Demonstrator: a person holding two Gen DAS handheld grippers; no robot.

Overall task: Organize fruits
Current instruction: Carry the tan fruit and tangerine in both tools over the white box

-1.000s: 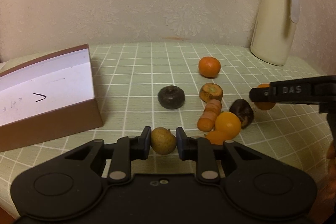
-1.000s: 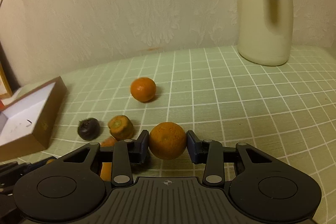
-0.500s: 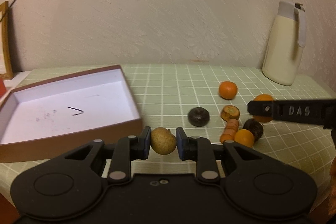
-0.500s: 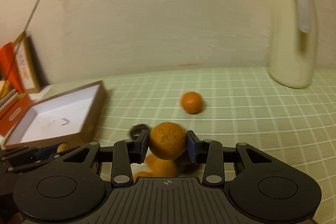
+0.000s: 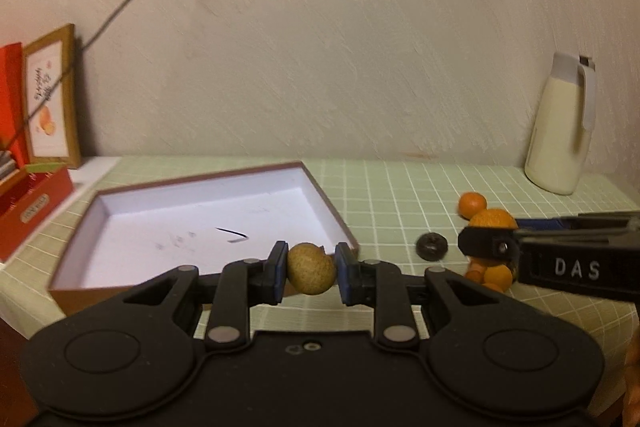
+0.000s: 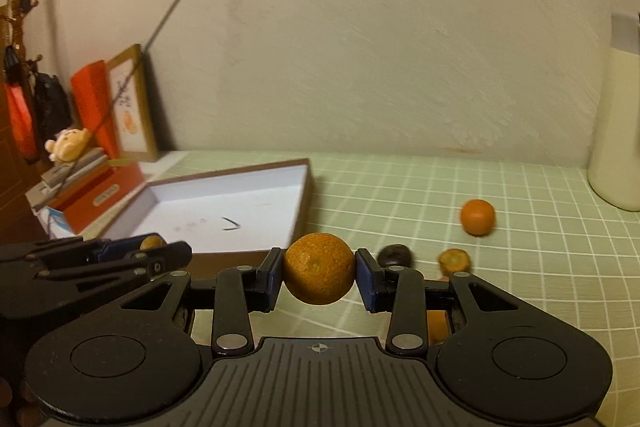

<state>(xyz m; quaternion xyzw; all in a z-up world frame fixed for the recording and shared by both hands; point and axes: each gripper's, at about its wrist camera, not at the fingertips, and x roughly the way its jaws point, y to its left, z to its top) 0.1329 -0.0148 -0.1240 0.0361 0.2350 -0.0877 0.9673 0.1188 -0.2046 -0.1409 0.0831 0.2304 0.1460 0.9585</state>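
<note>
Both my grippers have risen toward the open box, left gripper clenching the tan fruit, right gripper grasping the mandarin; round skins could slip and roll off the tabletop.

The right claw clamps a mandarin above the checked tablecloth, near the open box.
</note>
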